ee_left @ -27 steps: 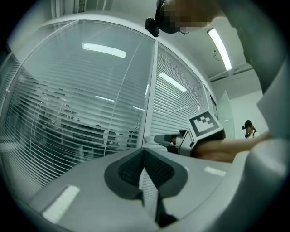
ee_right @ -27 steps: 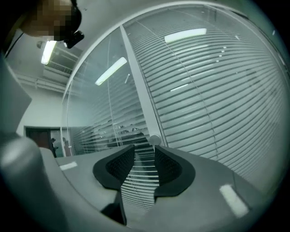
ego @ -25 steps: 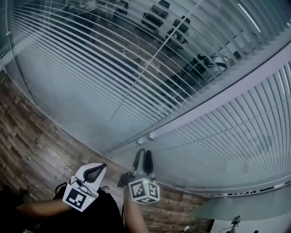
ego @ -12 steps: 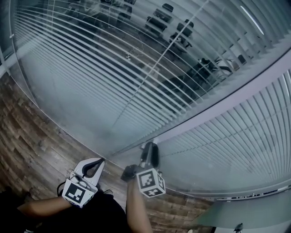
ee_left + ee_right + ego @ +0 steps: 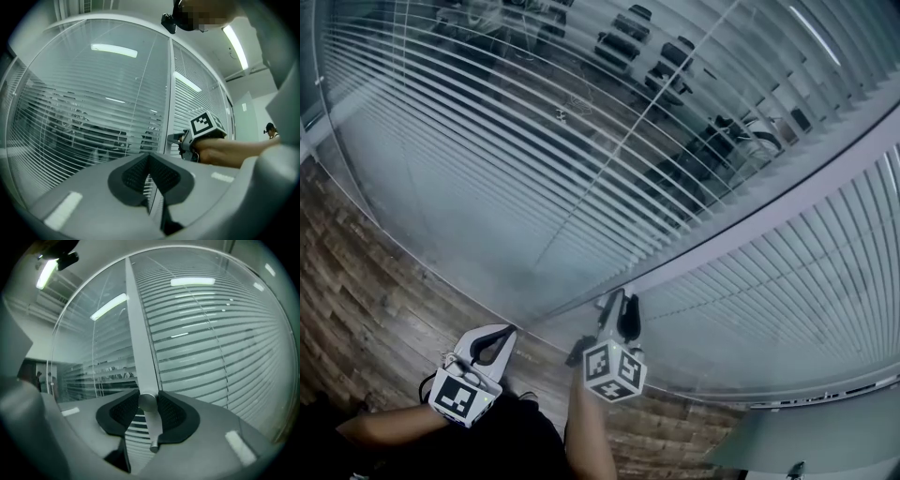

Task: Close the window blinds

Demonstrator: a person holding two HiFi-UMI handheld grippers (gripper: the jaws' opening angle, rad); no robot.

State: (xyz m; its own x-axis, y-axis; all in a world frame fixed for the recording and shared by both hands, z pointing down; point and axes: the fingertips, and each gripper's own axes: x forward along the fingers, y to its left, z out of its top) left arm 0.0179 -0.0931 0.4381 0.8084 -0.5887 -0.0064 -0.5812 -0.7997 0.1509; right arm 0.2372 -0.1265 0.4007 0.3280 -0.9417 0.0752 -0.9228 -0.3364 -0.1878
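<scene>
Head view looks steeply down a glass wall (image 5: 441,234) with the window blinds (image 5: 534,159) behind it. At 9 o'clock lies the wooden floor (image 5: 356,272). At 7 o'clock the left hand-held gripper (image 5: 508,333) points toward the foot of the glass. The left gripper view shows its jaws meeting at the tips with nothing between them. The slats of the left pane are tilted open enough that office chairs (image 5: 661,56) show through at 12 o'clock. At 6 o'clock the right hand-held gripper (image 5: 621,302) reaches the grey frame post (image 5: 787,192), which runs up toward 3 o'clock between the two panes. In the right gripper view its jaws have just been closing. They are clamped on the blind knob (image 5: 150,423), a slim grey cylinder in front of that post, with one pad touching each side. Right of the post, from 3 to 5 o'clock, the second pane (image 5: 787,281) reads as a nearly unbroken pale surface of slats
</scene>
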